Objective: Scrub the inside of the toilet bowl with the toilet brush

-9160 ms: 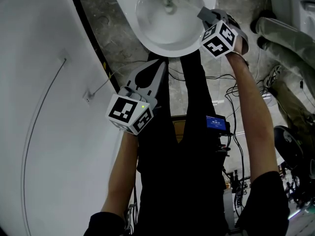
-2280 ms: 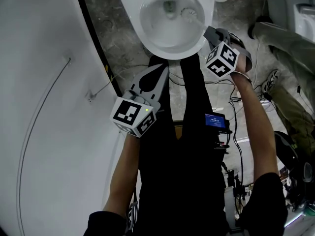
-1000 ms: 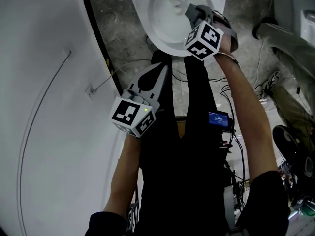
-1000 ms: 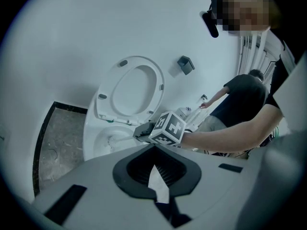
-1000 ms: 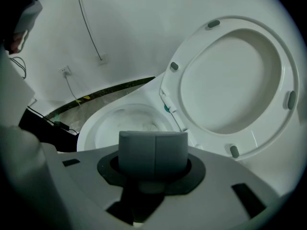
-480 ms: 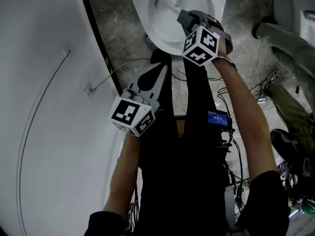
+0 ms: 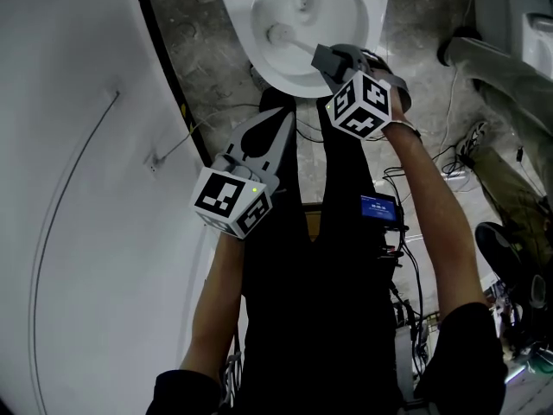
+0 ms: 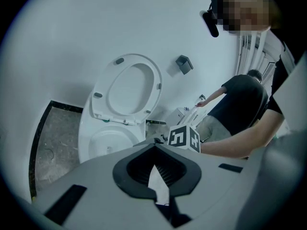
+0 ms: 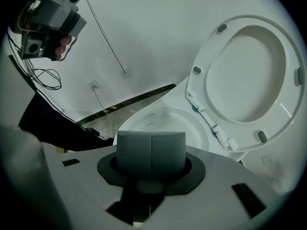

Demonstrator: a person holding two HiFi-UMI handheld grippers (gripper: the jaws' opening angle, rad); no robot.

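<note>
Hanging idle nearest, the left tongs (image 7: 278, 121) sit closed on nothing. Beyond, the right tongs (image 7: 321, 56) clamp the white plastic toilet brush (image 7: 289, 41), its head inside the white ceramic toilet bowl (image 7: 285, 80). Scrubbing looks underway; the next move calls for sweeping around the bowl's wall.

Head view looks steeply down; gripper views look along their jaws (all share the toilet bowl (image 7: 333, 11)).

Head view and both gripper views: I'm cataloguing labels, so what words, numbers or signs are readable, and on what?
Small blue-lit screen at the person's waist: characters too small to read.
Black-and-white patterned cubes: coded squares only, no words.
Nothing else carries readable text.
</note>
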